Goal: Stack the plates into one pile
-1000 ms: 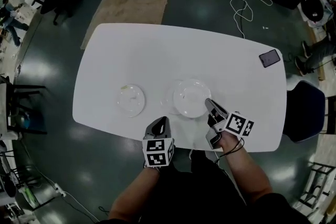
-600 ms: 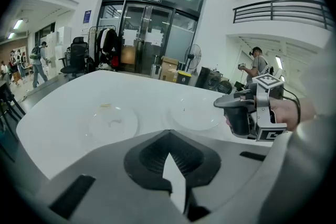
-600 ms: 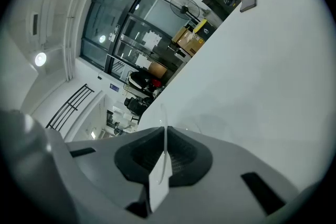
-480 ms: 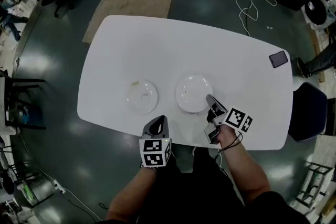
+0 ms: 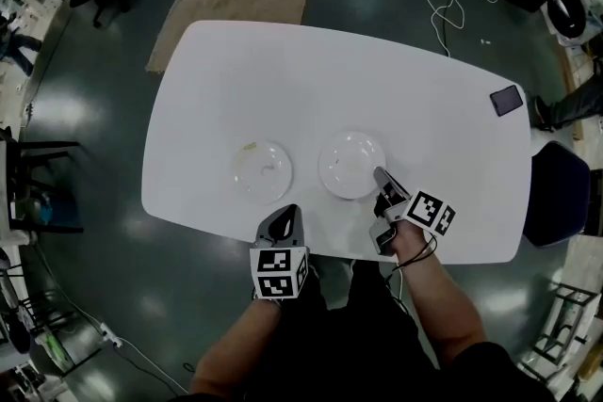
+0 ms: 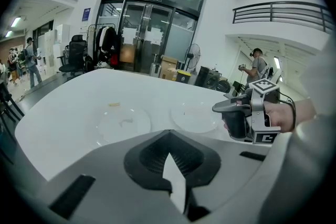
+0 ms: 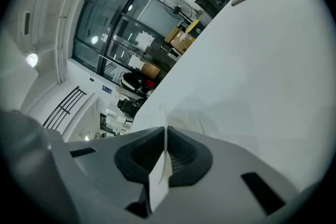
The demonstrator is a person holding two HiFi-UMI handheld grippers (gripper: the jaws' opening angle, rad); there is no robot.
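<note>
Right-hand plate [image 5: 349, 163] just ahead of the right gripper [image 5: 378, 172]

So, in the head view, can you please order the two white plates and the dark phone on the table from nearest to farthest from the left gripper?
Starting from the left gripper:
1. left plate, just ahead of it, slightly to its left.
2. right plate, ahead and to its right.
3. dark phone, clearly farthest, at the far right corner.

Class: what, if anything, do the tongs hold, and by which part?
Right tongs pinch the right round white plate by its near rim; left tongs empty.
</note>
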